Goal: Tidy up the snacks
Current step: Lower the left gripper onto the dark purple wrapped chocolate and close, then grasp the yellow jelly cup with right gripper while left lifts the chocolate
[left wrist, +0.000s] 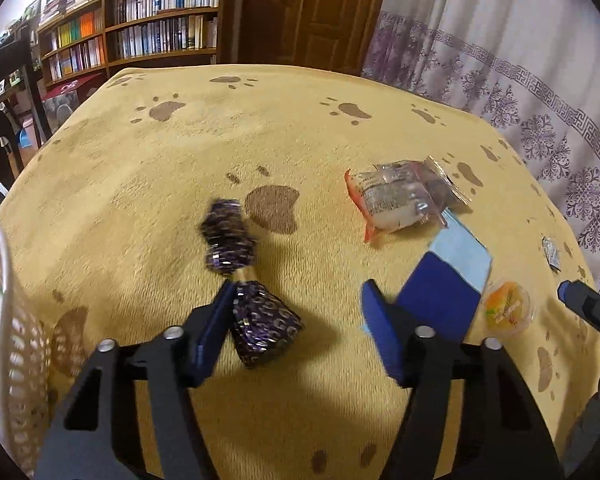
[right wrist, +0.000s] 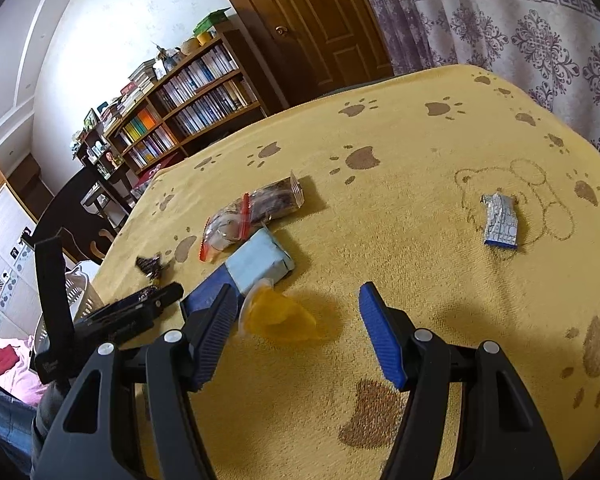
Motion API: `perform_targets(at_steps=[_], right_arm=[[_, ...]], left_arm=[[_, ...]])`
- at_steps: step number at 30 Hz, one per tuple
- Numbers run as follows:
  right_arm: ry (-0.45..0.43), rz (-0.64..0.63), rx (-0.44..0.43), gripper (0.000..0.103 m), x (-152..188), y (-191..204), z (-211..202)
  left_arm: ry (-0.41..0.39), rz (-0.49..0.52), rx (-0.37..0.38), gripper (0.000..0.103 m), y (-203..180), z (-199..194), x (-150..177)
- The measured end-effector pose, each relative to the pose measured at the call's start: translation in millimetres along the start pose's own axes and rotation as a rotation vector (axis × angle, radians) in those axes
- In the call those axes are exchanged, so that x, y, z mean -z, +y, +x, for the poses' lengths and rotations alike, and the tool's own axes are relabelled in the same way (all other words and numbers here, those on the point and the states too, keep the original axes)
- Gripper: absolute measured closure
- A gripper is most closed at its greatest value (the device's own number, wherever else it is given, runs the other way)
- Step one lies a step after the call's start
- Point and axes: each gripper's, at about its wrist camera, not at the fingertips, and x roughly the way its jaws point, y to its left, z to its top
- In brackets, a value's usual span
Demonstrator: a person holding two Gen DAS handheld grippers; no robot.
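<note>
Snacks lie scattered over the yellow paw-print blanket (left wrist: 300, 128), and both grippers hang low above it with their jaws wide apart, holding nothing.

The left gripper (left wrist: 296, 320) has a purple foil candy (left wrist: 266, 326) just inside its left finger, touching the pad or nearly so; a second purple candy (left wrist: 226, 240) lies a little further on, blurred. These look light and crinkly, and the foil may slide, so I would close across the fat middle of the near one, not on the twisted end. The white basket (left wrist: 16, 344) stands at the left edge, close by, likely where they belong.

The right gripper (right wrist: 298, 320) has an orange jelly cup (right wrist: 276, 318) between its fingers, close to the left pad and tipped on its side as far as I can tell. It seems small, smooth and thin-walled: squeeze gently across the rim, where it is stiffest, or it could pop out sideways.

Beyond it sit a pale blue packet (right wrist: 260, 266) partly over a dark blue packet (left wrist: 440, 308), soft and flat, best pinched at an edge. Further off is a clear bag with a red edge (right wrist: 236, 220), floppy and slippery. A silver and blue wrapper (right wrist: 500, 220) lies well apart to the right.
</note>
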Motion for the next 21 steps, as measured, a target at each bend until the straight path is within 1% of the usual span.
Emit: perform_targets(at_steps=[6, 12, 13, 14, 15, 16, 19, 21], right_arm=[[0.007, 0.004, 0.007, 0.039, 0.6, -1.8, 3.8], [0.018, 0.008, 0.019, 0.039, 2.7, -3.9, 9.1], [0.02, 0.009, 0.02, 0.039, 3.3, -4.3, 10.1], [0.022, 0.008, 0.022, 0.039, 3.7, -4.1, 10.9], [0.024, 0.007, 0.023, 0.039, 4.2, -3.8, 11.7], [0.024, 0.004, 0.024, 0.039, 4.6, -3.4, 12.0], [0.019, 0.001, 0.026, 0.039, 3.9, -3.9, 11.3], [0.018, 0.008, 0.029, 0.039, 2.8, -7.1, 11.7]], left_arm=[[-0.009, 0.036, -0.005, 0.044, -3.5, -4.4, 7.1], [-0.011, 0.041, 0.0, 0.045, -1.4, -12.3, 16.8], [-0.011, 0.041, -0.009, 0.047, -1.2, -12.3, 17.5], [-0.012, 0.039, -0.033, 0.054, -1.0, -12.2, 17.1], [-0.014, 0.037, -0.048, 0.065, 0.0, -12.8, 17.6], [-0.017, 0.03, -0.055, 0.07, 2.0, -13.9, 17.9], [-0.027, 0.017, -0.032, 0.071, 5.7, -19.1, 20.0], [-0.04, 0.018, -0.03, 0.071, 5.8, -23.8, 22.1]])
